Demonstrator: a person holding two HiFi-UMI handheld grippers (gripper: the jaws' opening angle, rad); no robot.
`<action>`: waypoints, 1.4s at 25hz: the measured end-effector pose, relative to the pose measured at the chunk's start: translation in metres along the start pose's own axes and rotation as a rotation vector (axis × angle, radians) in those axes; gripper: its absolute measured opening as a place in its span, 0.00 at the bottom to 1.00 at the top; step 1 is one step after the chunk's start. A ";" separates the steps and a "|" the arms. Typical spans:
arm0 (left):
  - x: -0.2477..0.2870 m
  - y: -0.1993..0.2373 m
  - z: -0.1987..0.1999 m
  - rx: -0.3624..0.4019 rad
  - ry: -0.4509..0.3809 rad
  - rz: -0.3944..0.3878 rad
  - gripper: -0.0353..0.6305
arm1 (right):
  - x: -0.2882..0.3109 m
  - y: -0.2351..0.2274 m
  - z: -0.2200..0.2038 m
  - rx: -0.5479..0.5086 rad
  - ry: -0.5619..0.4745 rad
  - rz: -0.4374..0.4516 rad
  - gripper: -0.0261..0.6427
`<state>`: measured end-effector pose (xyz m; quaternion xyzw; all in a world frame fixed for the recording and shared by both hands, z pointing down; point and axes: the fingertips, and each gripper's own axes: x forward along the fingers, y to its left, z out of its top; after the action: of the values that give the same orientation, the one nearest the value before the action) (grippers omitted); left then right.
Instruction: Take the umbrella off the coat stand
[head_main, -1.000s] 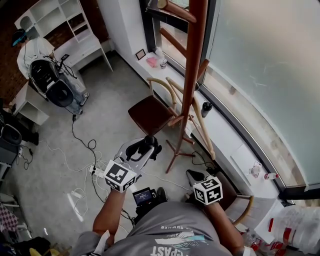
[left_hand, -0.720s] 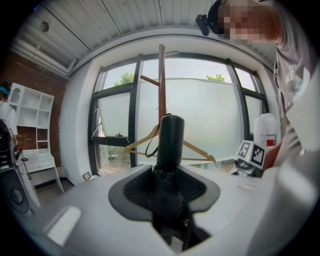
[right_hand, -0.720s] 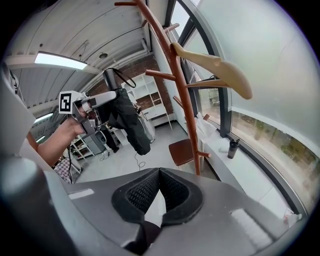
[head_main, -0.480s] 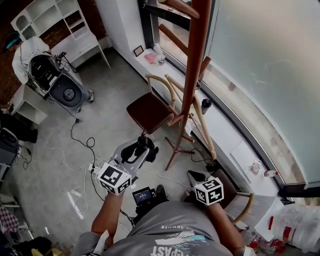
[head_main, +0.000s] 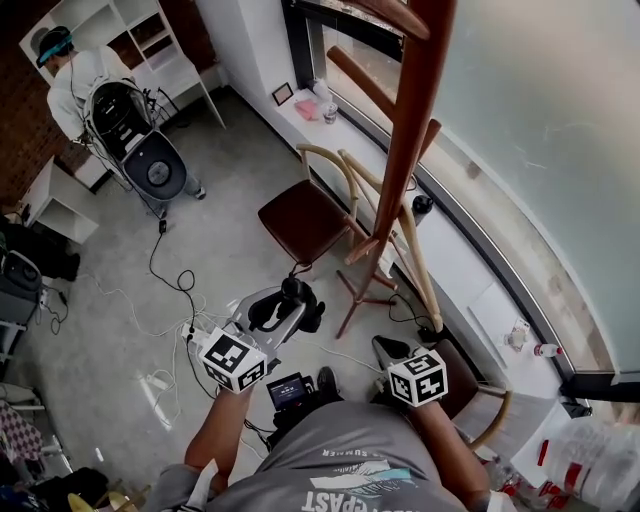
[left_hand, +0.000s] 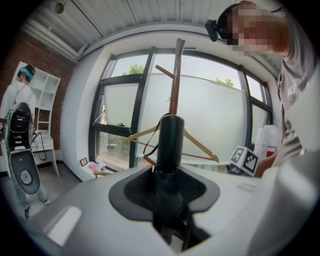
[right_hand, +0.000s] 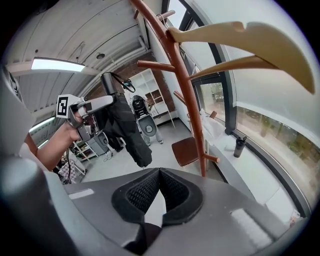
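A folded black umbrella (head_main: 305, 312) is free of the reddish-brown wooden coat stand (head_main: 400, 170) and held out to the stand's left. My left gripper (head_main: 275, 312) is shut on it. In the left gripper view its black cylindrical handle (left_hand: 170, 140) stands up between the pads, with the coat stand (left_hand: 175, 75) behind. The right gripper view shows the umbrella (right_hand: 125, 127) drooping from the left gripper (right_hand: 92, 105). My right gripper (right_hand: 160, 172) is shut and empty, low beside the stand's foot (head_main: 392, 350).
Pale wooden hangers (head_main: 410, 250) hang on the stand. A chair with a brown seat (head_main: 305, 225) stands just behind it. Cables (head_main: 170, 290) trail over the floor. A dark bottle (head_main: 423, 205) sits on the window ledge. A person (head_main: 75, 85) stands by an exercise machine (head_main: 140, 150) at the back left.
My left gripper has sunk a little with the umbrella still in it. The right gripper has shifted slightly. The person at the back has stepped around the machine.
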<state>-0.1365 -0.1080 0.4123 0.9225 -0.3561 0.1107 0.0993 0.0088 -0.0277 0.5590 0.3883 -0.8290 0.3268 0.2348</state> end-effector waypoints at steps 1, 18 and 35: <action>0.001 0.001 0.000 0.000 0.001 -0.001 0.26 | 0.001 0.000 0.004 -0.003 -0.004 0.002 0.04; -0.003 -0.004 0.009 0.058 -0.019 0.010 0.25 | -0.006 -0.011 0.014 -0.013 -0.032 -0.022 0.04; -0.023 -0.018 0.011 0.080 -0.029 0.030 0.25 | -0.040 -0.010 0.031 -0.096 -0.154 -0.088 0.04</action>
<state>-0.1393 -0.0838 0.3932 0.9219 -0.3666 0.1128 0.0556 0.0360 -0.0349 0.5160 0.4367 -0.8414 0.2455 0.2028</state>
